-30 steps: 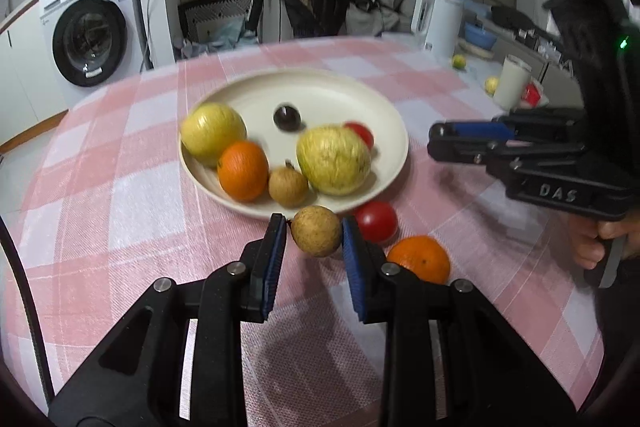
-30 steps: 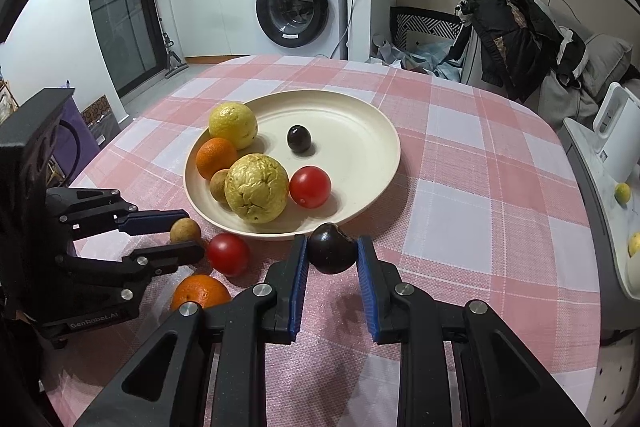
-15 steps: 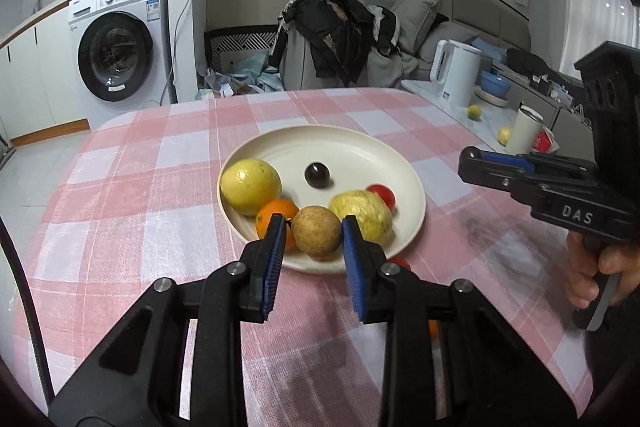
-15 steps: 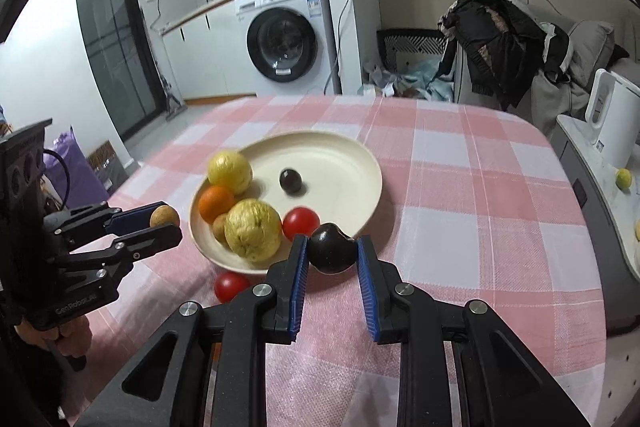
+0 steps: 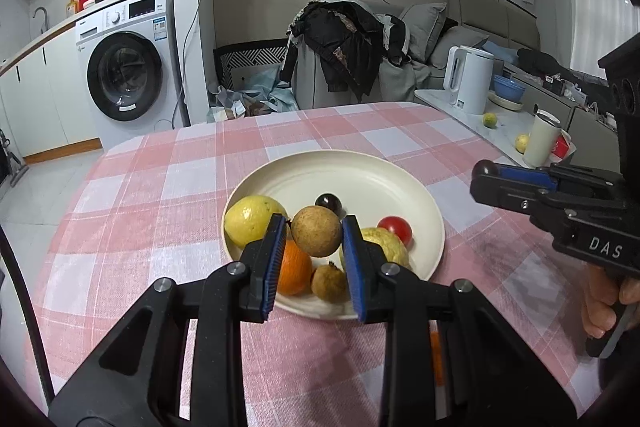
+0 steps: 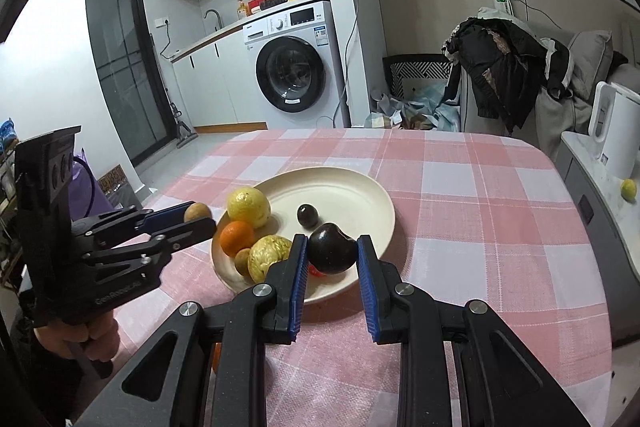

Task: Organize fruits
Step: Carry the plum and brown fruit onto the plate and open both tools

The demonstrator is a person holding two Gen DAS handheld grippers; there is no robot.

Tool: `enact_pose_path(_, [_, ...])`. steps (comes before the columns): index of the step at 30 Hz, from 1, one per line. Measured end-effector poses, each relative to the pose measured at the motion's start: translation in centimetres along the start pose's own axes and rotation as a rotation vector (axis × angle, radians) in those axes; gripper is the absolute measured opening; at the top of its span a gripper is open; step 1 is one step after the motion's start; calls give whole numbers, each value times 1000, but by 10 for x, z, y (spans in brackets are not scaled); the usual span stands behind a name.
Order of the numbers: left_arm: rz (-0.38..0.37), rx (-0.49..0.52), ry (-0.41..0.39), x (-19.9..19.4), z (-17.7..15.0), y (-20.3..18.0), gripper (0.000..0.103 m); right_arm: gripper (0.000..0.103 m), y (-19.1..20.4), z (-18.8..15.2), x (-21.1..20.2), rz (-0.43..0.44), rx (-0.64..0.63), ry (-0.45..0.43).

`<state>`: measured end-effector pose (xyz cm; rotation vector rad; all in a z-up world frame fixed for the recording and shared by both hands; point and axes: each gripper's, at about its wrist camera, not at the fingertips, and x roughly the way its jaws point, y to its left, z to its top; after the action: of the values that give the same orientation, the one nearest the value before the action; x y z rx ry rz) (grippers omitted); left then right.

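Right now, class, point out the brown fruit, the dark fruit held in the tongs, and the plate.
brown fruit (image 5: pixel 316 231), left wrist view, centre of its rounded front.
dark fruit (image 6: pixel 331 247), right wrist view, middle of its glossy skin.
plate (image 5: pixel 352 179), left wrist view, bare inner surface.

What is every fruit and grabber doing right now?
Left gripper: shut on the brown fruit, held up.
Right gripper: shut on the dark fruit, held up.
Orange: lying on the plate.
Yellow fruit: on the plate.
Small dark fruit: on the plate.
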<state>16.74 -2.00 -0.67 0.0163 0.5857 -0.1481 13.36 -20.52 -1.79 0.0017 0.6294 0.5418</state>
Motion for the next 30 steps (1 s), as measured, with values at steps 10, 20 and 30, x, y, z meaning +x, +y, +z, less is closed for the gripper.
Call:
enact_pose_path(10, [-1,-4,-1,19,5,-4,26,25,3,9,12,-12,2,-6])
enact_pose_path(20, [-5,-18,28,37,-2,1,26,25,-3,10,38,-2,50,19])
enact_pose_path(30, [-16,-24,38,43,-4,3,26,25,-15,4,48,11,97,46])
